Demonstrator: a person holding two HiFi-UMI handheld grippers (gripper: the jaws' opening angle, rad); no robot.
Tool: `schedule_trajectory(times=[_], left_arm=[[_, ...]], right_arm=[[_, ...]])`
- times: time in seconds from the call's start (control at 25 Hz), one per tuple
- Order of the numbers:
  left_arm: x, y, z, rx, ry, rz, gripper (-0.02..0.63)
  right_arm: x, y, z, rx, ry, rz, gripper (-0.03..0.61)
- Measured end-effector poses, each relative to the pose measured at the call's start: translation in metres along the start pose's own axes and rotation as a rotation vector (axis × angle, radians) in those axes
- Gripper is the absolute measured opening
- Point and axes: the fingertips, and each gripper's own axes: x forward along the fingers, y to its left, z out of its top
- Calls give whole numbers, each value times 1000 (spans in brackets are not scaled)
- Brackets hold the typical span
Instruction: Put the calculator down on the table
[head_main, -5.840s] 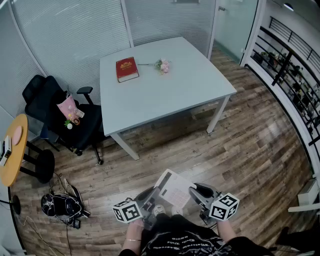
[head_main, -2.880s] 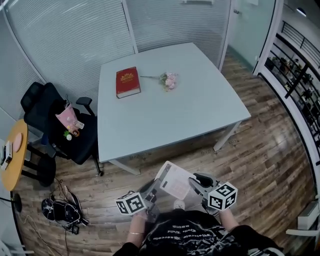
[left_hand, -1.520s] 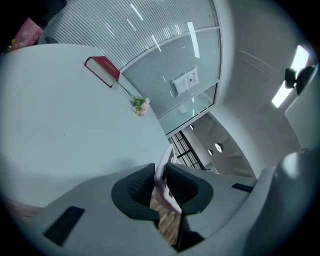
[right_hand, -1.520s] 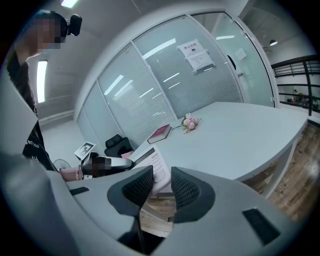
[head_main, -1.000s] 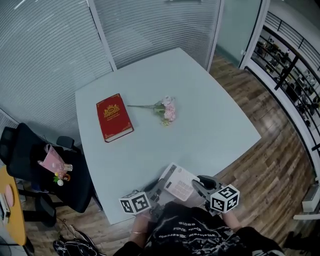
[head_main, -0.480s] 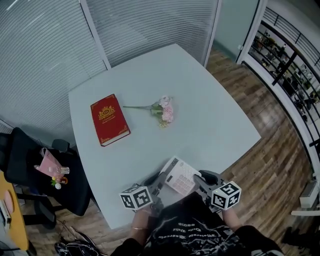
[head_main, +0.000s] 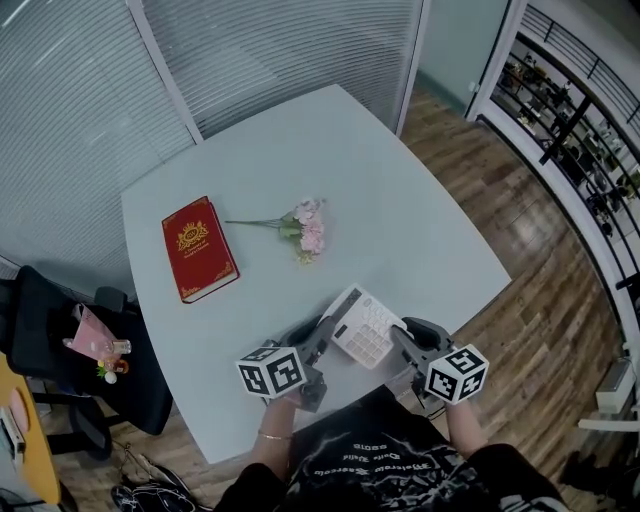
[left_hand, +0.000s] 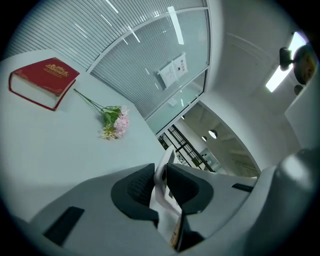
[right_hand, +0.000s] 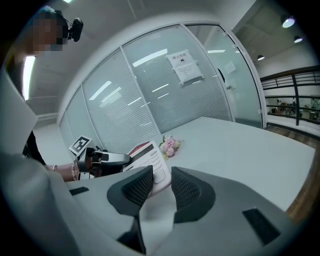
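A white plastic desktop calculator (head_main: 362, 327) hangs just above the near edge of a pale grey square table (head_main: 420, 230). The left gripper (head_main: 318, 338) and right gripper (head_main: 402, 342) each clamp one side. Lowering and releasing it appear to remain.

The gripper's (left_hand: 160, 174) jaws pinch the calculator (left_hand: 168, 216) edge-on, with flowers (left_hand: 115, 125) and a book (left_hand: 43, 82) on the table (left_hand: 50, 147) beyond.

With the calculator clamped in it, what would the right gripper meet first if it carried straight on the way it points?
The right gripper, shut on the calculator, would probably reach bare table first, then the pink flowers in that line; depth is unclear.
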Motion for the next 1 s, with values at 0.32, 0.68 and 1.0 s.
schedule_trajectory(times=[0.32,0.68,1.0], left_arm=[[64,-11,18,22,7,-10,83],[134,-2,31,46,70,21,86],[171,28,29,-32,61,81,86]], right_arm=[[1,-57,28,0,-23,-51,124],[21,-120,39,48,10,-86,124],[56,-164,38,37,102,-65,126]])
